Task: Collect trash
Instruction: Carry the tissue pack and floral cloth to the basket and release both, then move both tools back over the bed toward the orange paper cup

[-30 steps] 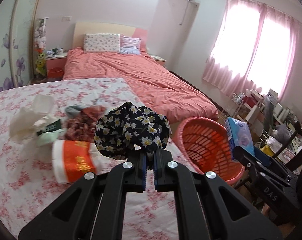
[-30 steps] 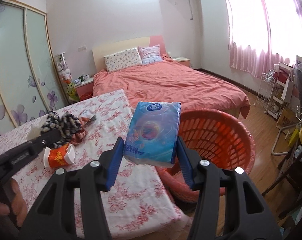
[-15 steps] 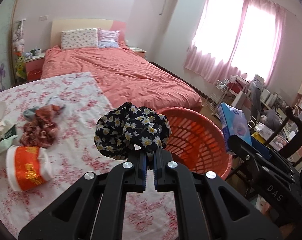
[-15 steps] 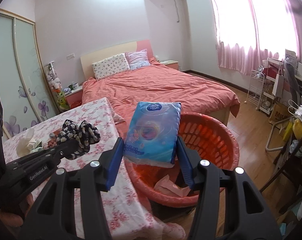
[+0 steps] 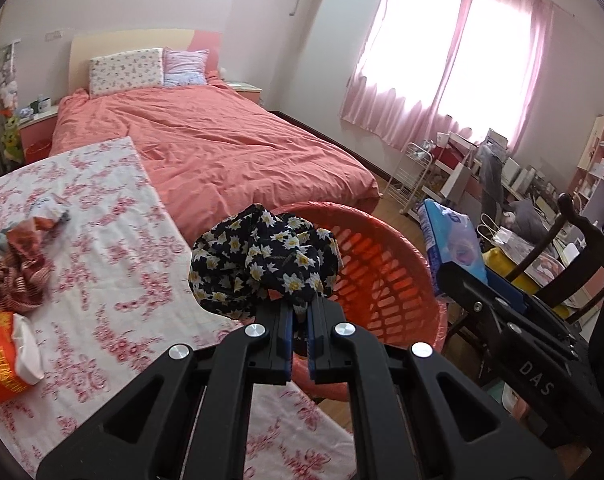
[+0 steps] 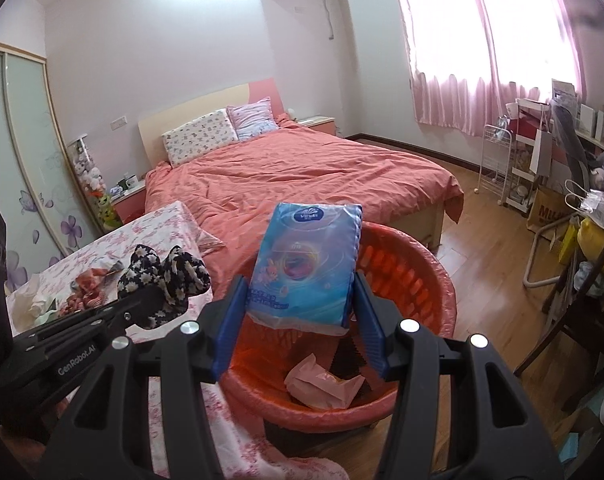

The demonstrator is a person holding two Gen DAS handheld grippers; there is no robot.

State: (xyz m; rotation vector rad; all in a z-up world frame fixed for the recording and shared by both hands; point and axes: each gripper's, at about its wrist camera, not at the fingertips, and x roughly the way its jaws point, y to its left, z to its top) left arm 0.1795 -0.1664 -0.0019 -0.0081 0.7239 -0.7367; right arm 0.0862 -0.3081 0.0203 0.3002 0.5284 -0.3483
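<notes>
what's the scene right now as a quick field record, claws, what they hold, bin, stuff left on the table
left claw: shut on floral cloth
right claw: shut on blue tissue pack
basket: red, beside table, holds pink wrapper
table: striped cloth, orange pack

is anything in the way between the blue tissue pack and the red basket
Nothing visible. The right gripper holds the tissue pack just above the open basket, which holds only a pink wrapper.

The right gripper reads "DAS"; the left gripper reads "GenRobot.AI".
</notes>
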